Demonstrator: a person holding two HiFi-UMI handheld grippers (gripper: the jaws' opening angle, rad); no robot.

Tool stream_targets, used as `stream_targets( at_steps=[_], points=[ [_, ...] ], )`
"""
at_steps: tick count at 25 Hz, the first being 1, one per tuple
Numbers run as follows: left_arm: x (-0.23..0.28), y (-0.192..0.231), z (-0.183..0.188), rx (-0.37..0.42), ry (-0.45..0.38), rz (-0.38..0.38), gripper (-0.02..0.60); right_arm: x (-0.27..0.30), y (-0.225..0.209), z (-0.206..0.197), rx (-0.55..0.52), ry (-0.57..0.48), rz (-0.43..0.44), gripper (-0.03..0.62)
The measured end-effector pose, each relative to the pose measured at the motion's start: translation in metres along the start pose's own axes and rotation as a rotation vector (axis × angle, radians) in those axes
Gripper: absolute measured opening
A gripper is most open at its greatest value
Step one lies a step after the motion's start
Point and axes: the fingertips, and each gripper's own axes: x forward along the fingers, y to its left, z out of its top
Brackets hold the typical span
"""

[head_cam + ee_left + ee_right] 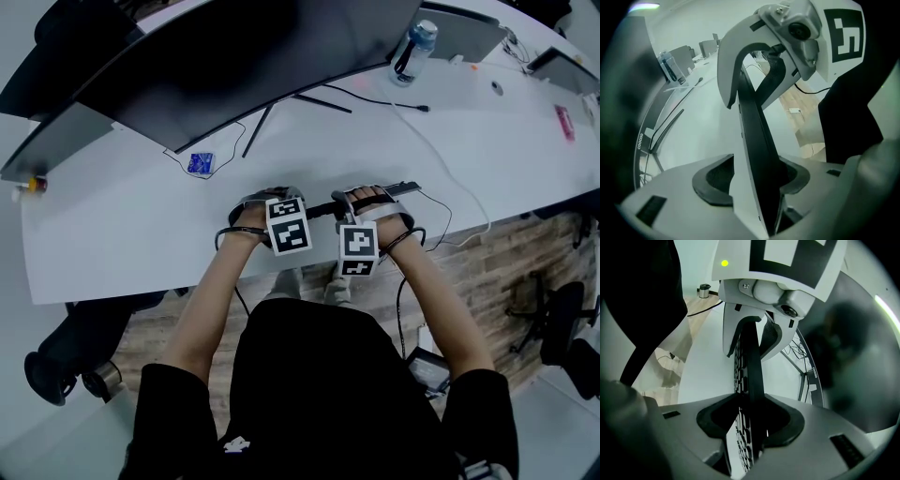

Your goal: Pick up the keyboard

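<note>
A thin black keyboard [322, 208] stands on its long edge over the front of the white table [112, 244], and its ends run between both grippers. My right gripper [370, 214] is shut on its right end; in the right gripper view both pads press the keyboard [751, 366], whose key face shows on the left. The keyboard's other end [761, 140] lies between the jaws of my left gripper [274, 208]. It rests against the right pad [796, 176], and a light sliver separates it from the left pad [715, 180]. Whether the keyboard touches the table is hidden.
A wide curved monitor [234, 66] on thin stand legs [281, 108] fills the back of the table. A water bottle [412, 52], a blue packet [201, 163] and a white cable [455, 183] lie beyond the keyboard. An office chair [562, 328] stands on the floor at the right.
</note>
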Motion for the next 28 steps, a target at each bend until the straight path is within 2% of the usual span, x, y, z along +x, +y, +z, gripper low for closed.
stream_targets(
  at_steps=[6,13,19,28],
  points=[
    [0.001,-0.009,0.000,0.041,0.019,-0.017,0.169,0.000,0.000,0.000,0.013,0.007,-0.009,0.160],
    [0.001,-0.002,-0.002,0.040,0.027,0.033,0.101,-0.001,0.001,0.000,0.033,0.010,-0.002,0.156],
    [0.001,0.001,-0.001,-0.009,-0.004,0.035,0.081,-0.002,0.002,0.000,0.059,0.000,0.022,0.158],
    [0.000,0.004,0.003,-0.009,-0.021,0.063,0.078,-0.004,0.001,-0.003,0.073,0.003,0.022,0.158]
  ],
)
